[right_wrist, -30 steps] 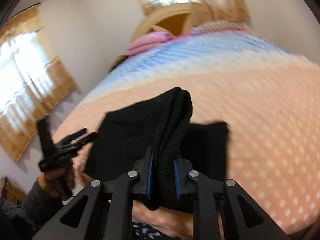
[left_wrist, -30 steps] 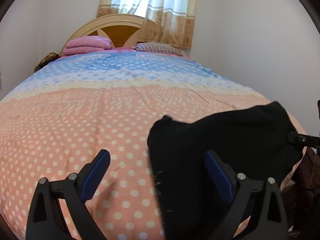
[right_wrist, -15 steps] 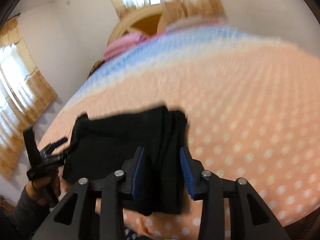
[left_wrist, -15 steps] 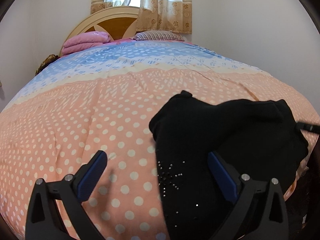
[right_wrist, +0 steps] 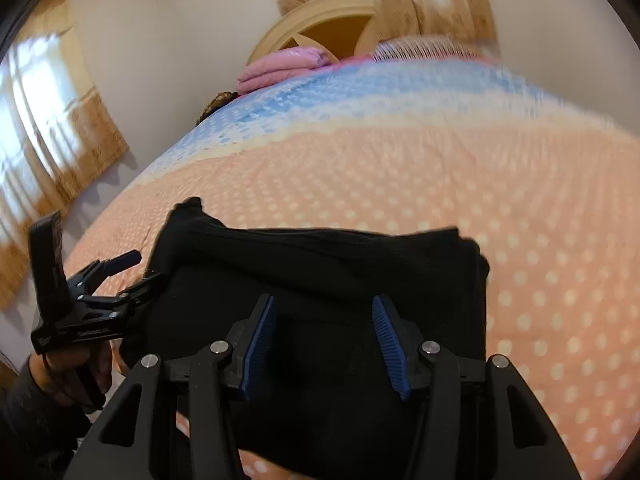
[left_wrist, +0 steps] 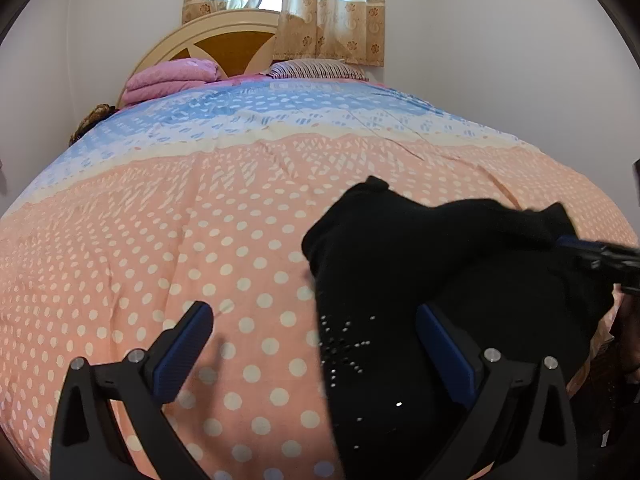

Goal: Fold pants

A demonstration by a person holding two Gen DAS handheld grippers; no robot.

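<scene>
Black pants (left_wrist: 440, 280) lie folded in a pile near the foot of the bed, with small rhinestones on the near part. In the left wrist view my left gripper (left_wrist: 316, 332) is open and empty, its right finger over the pants' left part. In the right wrist view my right gripper (right_wrist: 324, 332) is open just above the pants (right_wrist: 320, 264), holding nothing. The left gripper also shows at the left of the right wrist view (right_wrist: 132, 268), at the pants' left edge. The right gripper's tip shows at the right of the left wrist view (left_wrist: 600, 256).
The bed has a peach and blue polka-dot quilt (left_wrist: 200, 220). A folded pink blanket (left_wrist: 172, 80) and a striped pillow (left_wrist: 316, 69) lie by the wooden headboard (left_wrist: 224, 40). Curtained windows are behind the bed and on the left wall.
My right gripper opened and let go of the pants' fold, which dropped flat onto the pile. My left gripper stayed open and dipped closer to the bed.
</scene>
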